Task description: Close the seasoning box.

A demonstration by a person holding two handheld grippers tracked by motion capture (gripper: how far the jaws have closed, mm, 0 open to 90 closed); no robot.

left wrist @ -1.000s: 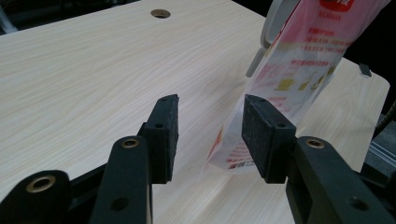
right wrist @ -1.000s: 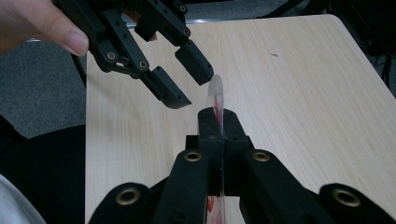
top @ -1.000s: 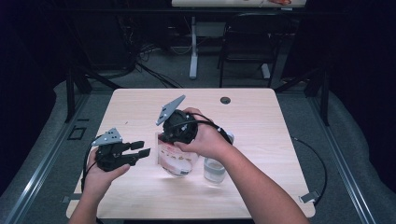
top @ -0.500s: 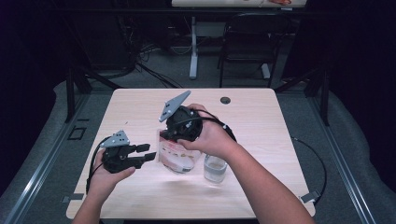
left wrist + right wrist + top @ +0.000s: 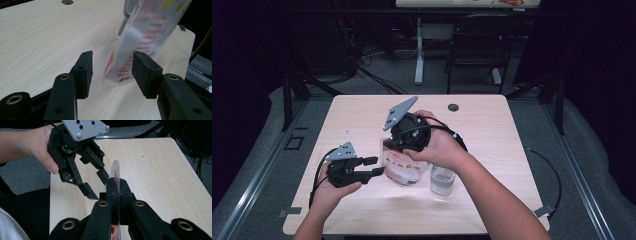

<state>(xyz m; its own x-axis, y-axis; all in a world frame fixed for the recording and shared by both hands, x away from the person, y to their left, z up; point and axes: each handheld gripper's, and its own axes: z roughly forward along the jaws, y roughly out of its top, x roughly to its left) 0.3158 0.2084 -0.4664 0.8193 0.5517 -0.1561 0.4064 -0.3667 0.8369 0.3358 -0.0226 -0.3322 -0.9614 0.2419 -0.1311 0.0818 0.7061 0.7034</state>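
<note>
My right gripper (image 5: 117, 195) is clamped on the top edge of the plastic pouch (image 5: 402, 167), jaws pressed flat together with only the thin film between them. In the right gripper view the pouch's edge (image 5: 115, 177) sticks up past the closed pads, clear film with red print. My right hand (image 5: 439, 147) holds that gripper above the middle of the table (image 5: 512, 125), grey plate tilted up and to the left.

My left gripper (image 5: 369, 167) sits to the left of the pouch, jaws wide apart and pointing right at it. They have just been opening. In the left gripper view the pouch's lower corner (image 5: 132, 62) hangs between my two pads; the right pad (image 5: 145, 72) is just beside the film or barely grazing it, can't tell which, and the left pad (image 5: 85, 70) is clear of it. No squeeze on it from this side. My left hand (image 5: 329, 192) is low near the table's front-left area.

The pouch hangs from the right gripper, its bottom at or just above the tabletop, a little left of centre. A small clear glass (image 5: 442, 180) stands just right of the pouch, close to my right forearm.
</note>
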